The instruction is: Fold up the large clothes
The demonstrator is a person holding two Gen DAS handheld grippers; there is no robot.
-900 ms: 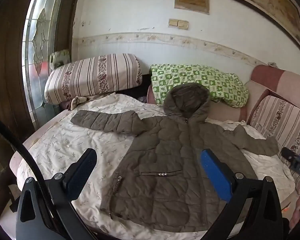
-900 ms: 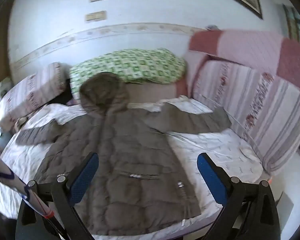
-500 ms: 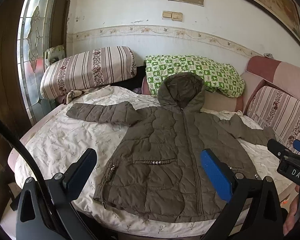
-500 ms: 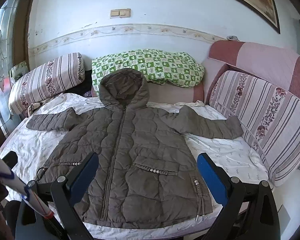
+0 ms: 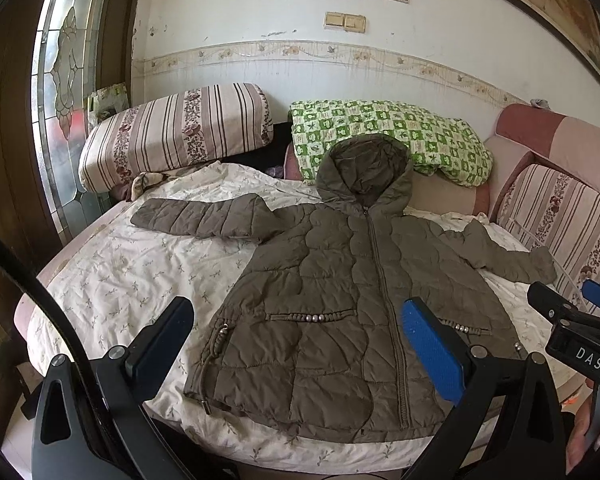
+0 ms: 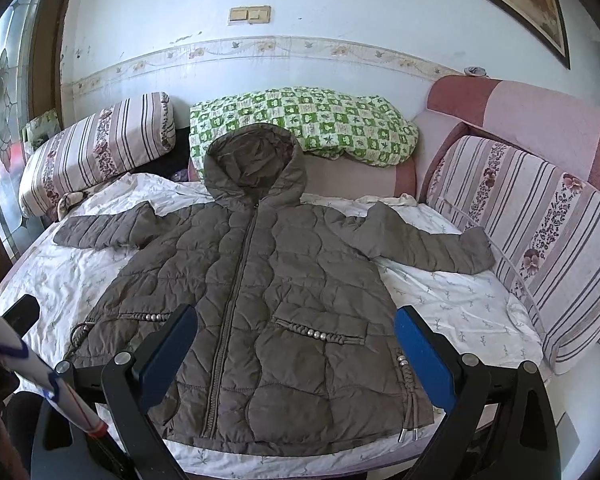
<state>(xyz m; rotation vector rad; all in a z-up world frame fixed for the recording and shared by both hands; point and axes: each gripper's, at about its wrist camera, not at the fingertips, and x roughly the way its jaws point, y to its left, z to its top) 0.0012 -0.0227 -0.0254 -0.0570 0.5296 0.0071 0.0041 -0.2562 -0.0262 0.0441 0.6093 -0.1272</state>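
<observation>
Left tool (image 5: 296,344) and right tool (image 6: 296,348) gape wide, empty, above the jacket (image 6: 260,280).

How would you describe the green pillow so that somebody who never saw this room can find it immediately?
Start at the bed with the white sheet, where a brown coat lies spread flat. Follow the coat up to its hood; the green pillow lies just behind it, against the wall. It alone has green and white checks; the pillow to its left is striped.

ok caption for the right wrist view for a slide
Open right tongs poised above a zipped olive hooded jacket spread flat on the bed.
</observation>
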